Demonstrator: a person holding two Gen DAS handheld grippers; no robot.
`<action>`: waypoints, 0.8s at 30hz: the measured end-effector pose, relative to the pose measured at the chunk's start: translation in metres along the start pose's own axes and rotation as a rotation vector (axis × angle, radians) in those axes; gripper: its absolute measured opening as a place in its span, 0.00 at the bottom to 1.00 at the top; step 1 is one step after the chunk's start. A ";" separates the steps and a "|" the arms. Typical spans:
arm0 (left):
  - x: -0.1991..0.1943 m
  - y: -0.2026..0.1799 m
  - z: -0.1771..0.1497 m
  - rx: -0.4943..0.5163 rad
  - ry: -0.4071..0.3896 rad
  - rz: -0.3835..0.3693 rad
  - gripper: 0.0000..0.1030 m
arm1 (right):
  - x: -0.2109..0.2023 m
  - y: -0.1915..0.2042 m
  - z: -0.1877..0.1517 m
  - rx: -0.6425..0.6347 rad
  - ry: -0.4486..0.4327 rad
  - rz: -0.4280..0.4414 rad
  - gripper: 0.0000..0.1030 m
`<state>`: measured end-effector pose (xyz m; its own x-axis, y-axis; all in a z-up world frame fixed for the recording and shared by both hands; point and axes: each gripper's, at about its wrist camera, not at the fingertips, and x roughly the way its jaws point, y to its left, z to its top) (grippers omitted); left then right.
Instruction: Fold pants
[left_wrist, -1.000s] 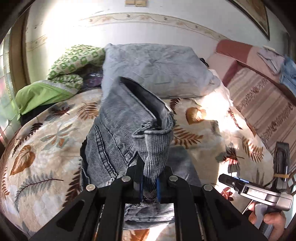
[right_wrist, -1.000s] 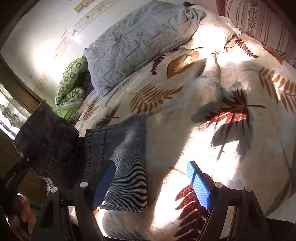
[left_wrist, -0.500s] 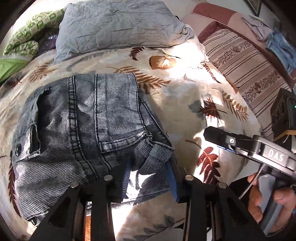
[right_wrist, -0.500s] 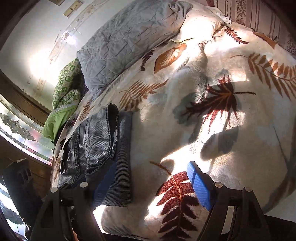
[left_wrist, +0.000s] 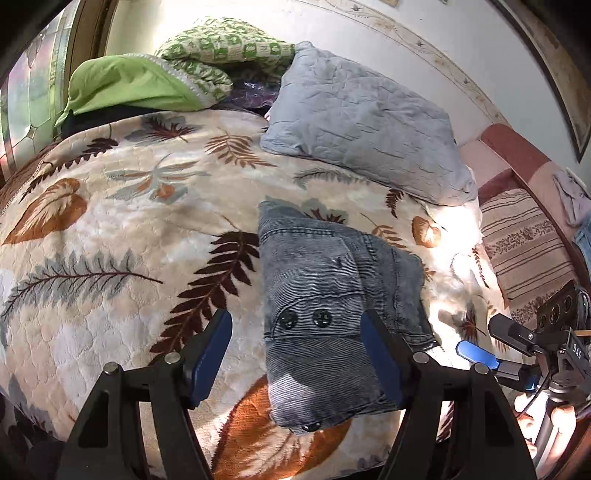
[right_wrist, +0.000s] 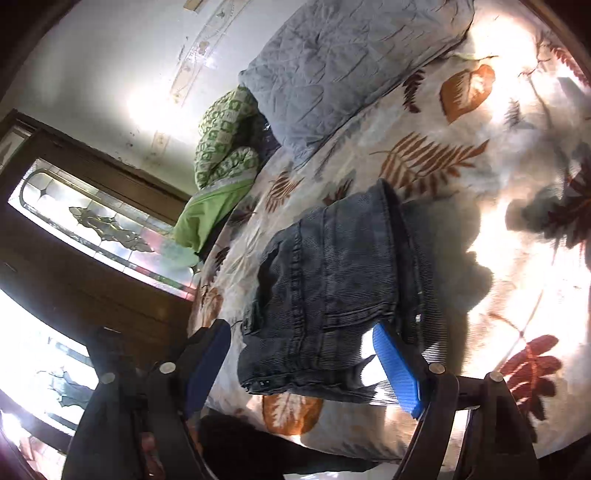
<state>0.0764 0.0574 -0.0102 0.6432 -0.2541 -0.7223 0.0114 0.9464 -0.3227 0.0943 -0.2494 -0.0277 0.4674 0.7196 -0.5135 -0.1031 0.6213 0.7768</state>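
The grey-blue denim pants (left_wrist: 332, 295) lie folded in a compact stack on the leaf-print blanket (left_wrist: 122, 236), near the bed's front edge. My left gripper (left_wrist: 295, 350) is open and empty, its blue pads just above the near end of the stack. The pants also show in the right wrist view (right_wrist: 332, 288). My right gripper (right_wrist: 301, 365) is open and empty, hovering over the pants' near edge. The right gripper shows at the far right of the left wrist view (left_wrist: 495, 345), held by a hand.
A grey quilted pillow (left_wrist: 365, 122) and green bedding (left_wrist: 147, 77) lie at the head of the bed. A striped sofa (left_wrist: 528, 251) with clothes on it stands to the right. A dark wooden window frame (right_wrist: 92, 229) is on the left.
A second ago my left gripper was shut on a raised fold of the pants. It laid the fold down, opened and pulled back. The pants now lie folded.
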 end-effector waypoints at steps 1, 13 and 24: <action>0.008 -0.001 -0.003 0.011 0.017 0.014 0.71 | 0.010 -0.005 -0.002 0.030 0.019 -0.001 0.79; 0.039 0.016 -0.027 -0.016 0.124 0.053 0.74 | 0.017 -0.036 -0.004 0.185 0.030 -0.110 0.75; 0.039 0.014 -0.027 -0.007 0.116 0.073 0.76 | 0.066 -0.034 0.012 0.017 0.159 -0.293 0.42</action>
<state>0.0813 0.0556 -0.0592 0.5493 -0.2059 -0.8099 -0.0381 0.9620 -0.2704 0.1391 -0.2266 -0.0835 0.3321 0.5516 -0.7652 0.0308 0.8044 0.5933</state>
